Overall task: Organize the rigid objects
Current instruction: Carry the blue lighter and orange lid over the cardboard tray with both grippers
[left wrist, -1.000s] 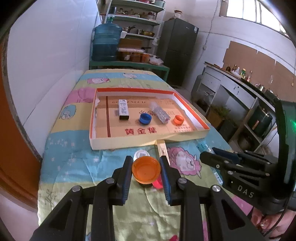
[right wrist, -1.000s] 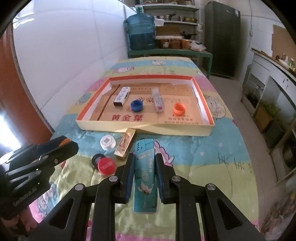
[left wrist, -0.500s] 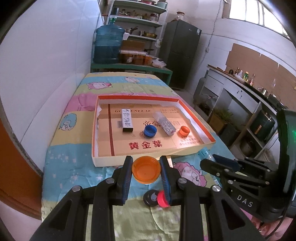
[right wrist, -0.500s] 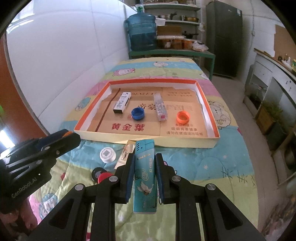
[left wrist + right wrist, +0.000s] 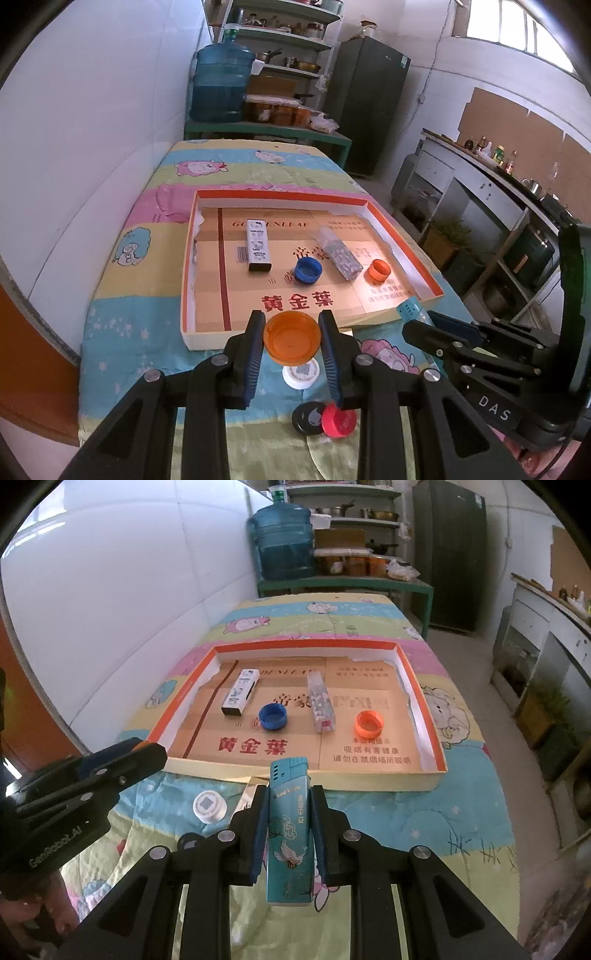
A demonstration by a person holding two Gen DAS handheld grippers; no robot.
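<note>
My left gripper (image 5: 291, 338) is shut on an orange cap (image 5: 291, 341), held just short of the near wall of the shallow cardboard tray (image 5: 207, 338). A teal lighter (image 5: 290, 830) stands lengthwise in my right gripper (image 5: 290, 805), which is shut on it before the tray's near rim (image 5: 369, 781). Inside the tray lie a white lighter (image 5: 258, 249), a blue cap (image 5: 308, 269), a patterned lighter (image 5: 340, 253) and a small orange cap (image 5: 379, 270). On the blanket sit a white cap (image 5: 300, 374), a black cap (image 5: 306, 419) and a red cap (image 5: 338, 424).
The cartoon blanket (image 5: 129, 325) covers a table beside a white wall. A gold box (image 5: 249, 799) lies partly hidden by my right fingers. A water jug (image 5: 221, 86), shelves and a dark fridge (image 5: 369, 103) stand behind. A counter (image 5: 491, 184) runs along the right.
Both grippers have moved forward toward the tray with their loads; the loose caps on the blanket now lie nearer or behind the fingertips. Neither grip has changed.
</note>
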